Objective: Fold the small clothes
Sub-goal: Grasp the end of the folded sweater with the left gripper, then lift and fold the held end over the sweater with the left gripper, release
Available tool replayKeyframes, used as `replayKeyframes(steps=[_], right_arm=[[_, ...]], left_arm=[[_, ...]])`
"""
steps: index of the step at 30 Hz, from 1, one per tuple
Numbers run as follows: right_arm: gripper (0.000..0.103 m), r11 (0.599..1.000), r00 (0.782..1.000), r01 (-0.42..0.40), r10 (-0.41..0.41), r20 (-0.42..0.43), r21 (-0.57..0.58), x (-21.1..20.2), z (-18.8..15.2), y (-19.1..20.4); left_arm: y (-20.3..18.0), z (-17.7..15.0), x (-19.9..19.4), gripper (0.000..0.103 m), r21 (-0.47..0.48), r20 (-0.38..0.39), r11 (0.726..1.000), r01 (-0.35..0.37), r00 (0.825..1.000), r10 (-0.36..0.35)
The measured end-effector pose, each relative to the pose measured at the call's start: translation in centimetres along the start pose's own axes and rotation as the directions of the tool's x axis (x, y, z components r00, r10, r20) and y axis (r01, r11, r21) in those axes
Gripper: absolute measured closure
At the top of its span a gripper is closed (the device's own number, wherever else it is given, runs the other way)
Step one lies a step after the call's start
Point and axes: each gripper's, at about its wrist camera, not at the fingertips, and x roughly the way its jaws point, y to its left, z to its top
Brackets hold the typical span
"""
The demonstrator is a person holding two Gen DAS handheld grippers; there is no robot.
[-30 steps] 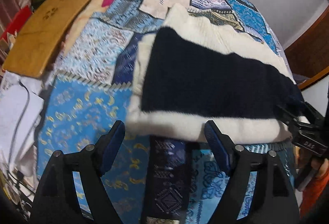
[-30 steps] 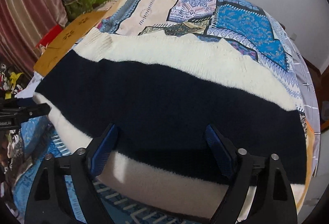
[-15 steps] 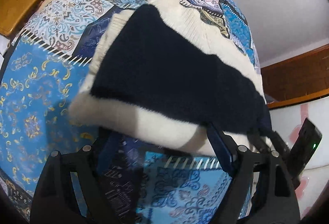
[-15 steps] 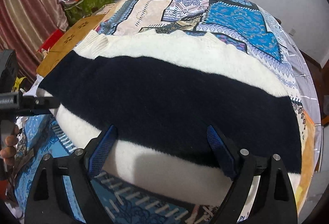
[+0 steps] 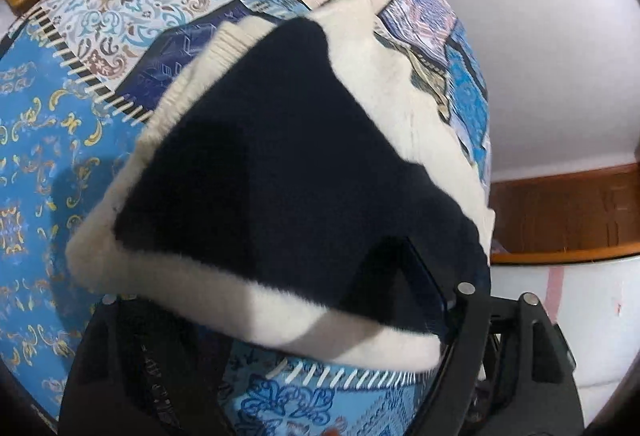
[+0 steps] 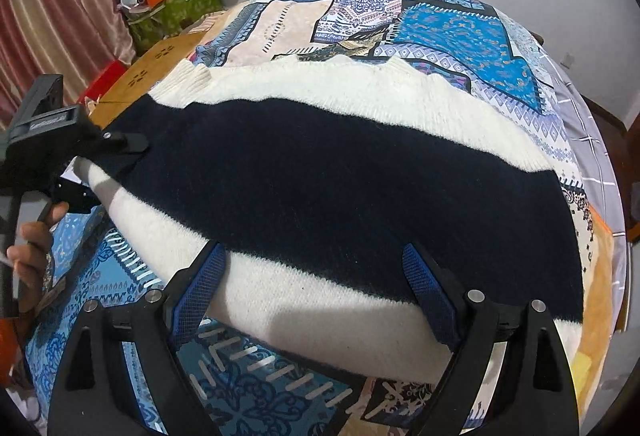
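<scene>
White walls and a striped curtain [image 6: 60,8] back a bed whose patchwork bedspread [image 6: 460,32] in blues and creams carries the folded sweater [image 6: 340,172], cream with a broad navy band, spread across the near half. At its near hem the right gripper [image 6: 316,288] hovers with its blue-padded jaws wide apart and nothing clamped, the cream edge lying between them. At the sweater's left end the left gripper [image 5: 256,308] has its jaws just closing in a little around the corner: one finger [image 5: 424,284] lies on top of the navy band, the other is hidden under the cream edge, and whether they pinch the knit I cannot tell. A hand [image 6: 32,256] holds that gripper's handle
</scene>
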Motion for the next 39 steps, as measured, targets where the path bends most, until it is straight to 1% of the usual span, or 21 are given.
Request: replayKeyframes(steps=[2, 4, 5, 7, 8, 10, 14, 16, 19, 23, 24, 25, 26, 28, 29, 31, 32, 33, 34, 37, 39], right_arm=[[0.015, 1.0, 1.0, 0.0, 0.0, 0.001, 0.002, 0.0, 0.0, 0.0], [0.015, 1.0, 1.0, 0.0, 0.0, 0.002, 0.005, -0.1, -0.1, 0.0], [0.015, 1.0, 1.0, 0.0, 0.0, 0.002, 0.005, -0.1, -0.1, 0.0], [0.015, 1.0, 1.0, -0.001, 0.001, 0.002, 0.006, -0.2, -0.1, 0.0], [0.015, 1.0, 1.0, -0.001, 0.001, 0.002, 0.006, -0.2, -0.1, 0.0], [0.015, 1.0, 1.0, 0.0, 0.0, 0.001, 0.005, -0.2, -0.1, 0.0], [0.015, 1.0, 1.0, 0.0, 0.0, -0.002, 0.008, -0.4, -0.1, 0.0], [0.015, 1.0, 1.0, 0.0, 0.0, -0.006, 0.012, -0.6, -0.1, -0.1], [0.015, 1.0, 1.0, 0.002, -0.002, -0.002, 0.019, -1.2, 0.0, -0.3], [0.015, 1.0, 1.0, 0.013, -0.013, 0.018, 0.027, -2.1, 0.2, -0.9], [0.015, 0.999, 1.0, 0.018, -0.019, 0.022, 0.028, -2.3, 0.3, -1.0], [0.015, 0.999, 0.999, 0.023, -0.023, 0.027, 0.03, -2.5, 0.4, -1.2], [0.015, 0.999, 0.999, 0.024, -0.025, 0.032, 0.029, -2.7, 0.5, -1.3], [0.015, 0.999, 0.999, 0.028, -0.029, 0.044, 0.018, -3.1, 0.8, -1.5], [0.015, 0.999, 0.998, 0.045, -0.046, 0.05, 0.012, -3.3, 1.0, -1.5], [0.015, 0.998, 0.996, 0.067, -0.067, 0.059, -0.002, -3.5, 1.2, -1.6], [0.015, 0.998, 0.996, 0.07, -0.069, 0.064, -0.006, -3.7, 1.3, -1.7], [0.015, 0.997, 0.995, 0.071, -0.07, 0.066, -0.005, -3.7, 1.3, -1.8], [0.015, 0.998, 0.995, 0.07, -0.069, 0.065, -0.002, -3.7, 1.2, -2.0], [0.015, 0.997, 0.996, 0.07, -0.071, 0.05, 0.01, -3.0, 0.9, -2.5], [0.015, 0.997, 0.997, 0.073, -0.074, 0.028, 0.015, -2.2, 0.4, -2.9]], left_arm=[[-0.4, 0.0, -0.1, 0.032, 0.019, 0.019, 0.999, -0.032, 0.999, 0.031], [-0.9, -0.2, -0.1, 0.044, 0.042, 0.046, 0.996, -0.077, 0.996, 0.075], [-1.1, -0.3, -0.1, 0.048, 0.052, 0.059, 0.994, -0.091, 0.994, 0.088], [-0.9, -0.1, 0.0, 0.061, 0.049, 0.073, 0.994, -0.095, 0.993, 0.091], [-0.9, 0.1, -0.2, 0.064, 0.045, 0.083, 0.995, -0.092, 0.993, 0.088], [-0.5, 0.1, -0.6, 0.077, 0.049, 0.103, 0.995, -0.086, 0.991, 0.081], [-0.9, 0.1, -1.7, 0.08, 0.07, 0.157, 0.994, -0.087, 0.985, 0.076], [-1.3, 0.1, -2.3, 0.081, 0.076, 0.185, 0.992, -0.102, 0.979, 0.087], [-2.3, 0.5, -3.5, 0.082, 0.106, 0.244, 0.984, -0.141, 0.963, 0.112], [-3.5, 1.4, -6.1, 0.082, 0.152, 0.351, 0.962, -0.225, 0.922, 0.16], [-3.8, 1.8, -7.0, 0.082, 0.159, 0.39, 0.952, -0.26, 0.903, 0.181], [-4.0, 2.0, -7.6, 0.082, 0.16, 0.41, 0.947, -0.277, 0.892, 0.192], [-4.2, 2.4, -8.6, 0.082, 0.162, 0.447, 0.938, -0.308, 0.87, 0.209], [-4.5, 2.9, -9.7, 0.082, 0.168, 0.486, 0.928, -0.334, 0.847, 0.217], [-4.8, 3.2, -10.4, 0.082, 0.179, 0.512, 0.917, -0.357, 0.829, 0.223], [-5.3, 3.3, -11.0, 0.082, 0.199, 0.546, 0.896, -0.397, 0.804, 0.235], [-5.7, 3.2, -11.4, 0.082, 0.213, 0.563, 0.885, -0.415, 0.792, 0.236], [-6.2, 3.1, -11.5, 0.082, 0.231, 0.573, 0.874, -0.427, 0.786, 0.233], [-6.5, 3.0, -11.6, 0.082, 0.244, 0.575, 0.869, -0.43, 0.786, 0.227], [-8.0, 2.5, -11.3, 0.082, 0.285, 0.568, 0.86, -0.424, 0.797, 0.204], [-9.4, 2.2, -10.9, 0.082, 0.31, 0.557, 0.864, -0.397, 0.812, 0.173]])
